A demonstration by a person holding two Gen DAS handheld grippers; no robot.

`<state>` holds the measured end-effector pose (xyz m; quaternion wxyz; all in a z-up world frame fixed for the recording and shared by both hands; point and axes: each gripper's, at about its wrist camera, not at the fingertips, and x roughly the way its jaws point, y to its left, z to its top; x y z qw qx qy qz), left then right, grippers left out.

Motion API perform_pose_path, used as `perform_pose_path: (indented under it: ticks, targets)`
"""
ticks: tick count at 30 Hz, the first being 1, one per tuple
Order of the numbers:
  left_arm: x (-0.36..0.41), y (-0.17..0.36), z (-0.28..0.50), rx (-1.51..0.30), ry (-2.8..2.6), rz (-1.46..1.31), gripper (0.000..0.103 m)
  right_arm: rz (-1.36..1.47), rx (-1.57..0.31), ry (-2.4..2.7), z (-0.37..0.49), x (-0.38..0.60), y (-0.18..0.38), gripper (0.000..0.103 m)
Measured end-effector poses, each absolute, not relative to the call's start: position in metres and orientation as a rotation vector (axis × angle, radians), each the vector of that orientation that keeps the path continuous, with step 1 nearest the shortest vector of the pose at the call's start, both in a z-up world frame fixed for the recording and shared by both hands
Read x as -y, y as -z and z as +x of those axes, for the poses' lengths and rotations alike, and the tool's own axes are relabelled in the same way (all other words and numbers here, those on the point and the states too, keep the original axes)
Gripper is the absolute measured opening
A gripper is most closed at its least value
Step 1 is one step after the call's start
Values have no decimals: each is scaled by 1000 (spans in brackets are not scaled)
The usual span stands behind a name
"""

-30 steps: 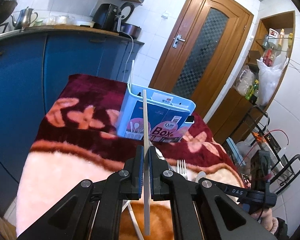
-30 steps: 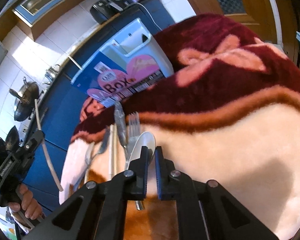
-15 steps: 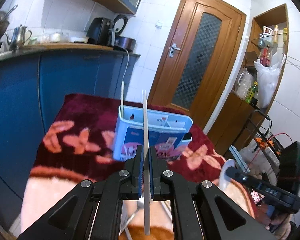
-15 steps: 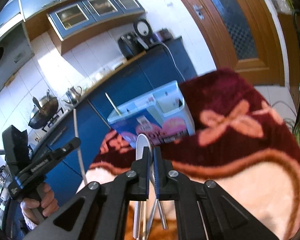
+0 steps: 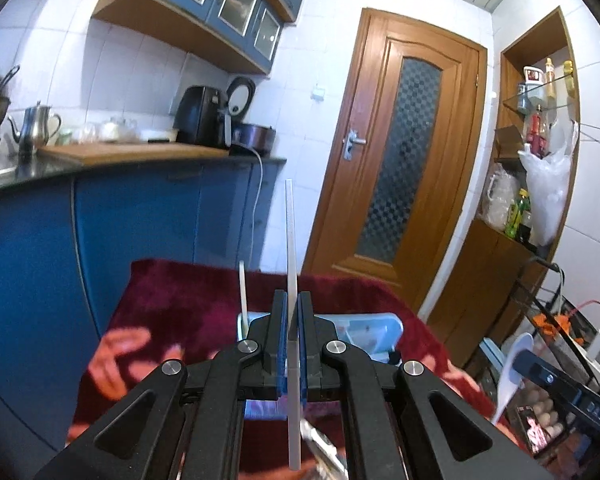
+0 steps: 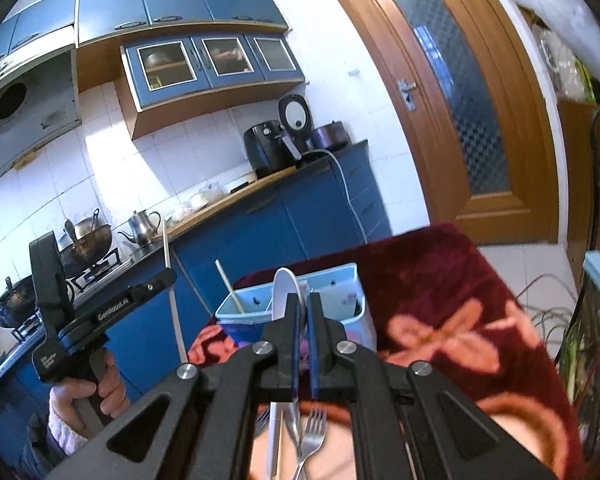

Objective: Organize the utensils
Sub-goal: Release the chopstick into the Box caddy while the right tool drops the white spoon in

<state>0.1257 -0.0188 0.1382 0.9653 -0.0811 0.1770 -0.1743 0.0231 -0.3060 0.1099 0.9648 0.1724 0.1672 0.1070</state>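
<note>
- We judge one pale chopstick (image 6: 230,287) already stands in the light-blue divided plastic bin (image 6: 342,322), ahead of both tongs.
- Our left gripper (image 5: 293,314) clamps a long white chopstick (image 5: 291,248); our right gripper (image 6: 302,314) pinches a white plastic spoon (image 6: 283,289).
- A metal fork (image 6: 313,432) and other cutlery wait on the blanket below.

Home kitchen. Blue base cabinets (image 6: 312,216) are running under a wooden countertop (image 5: 132,152), with glass-front wall cupboards (image 6: 216,60) hanging above on white tile. Kettle (image 6: 142,226) and wok (image 6: 86,240) are sitting on a gas hob, air fryer (image 6: 266,150) plugged in beside a rice cooker. Pantry shelves (image 5: 540,128) are standing by the wooden door (image 5: 408,160).
</note>
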Motion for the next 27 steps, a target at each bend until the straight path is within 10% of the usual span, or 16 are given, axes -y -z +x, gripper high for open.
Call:
perform_pose_path:
  ticks: [27]
  targets:
    - [39, -100, 206, -223, 149, -167, 5, 214, -167, -105, 108, 311, -148, 5]
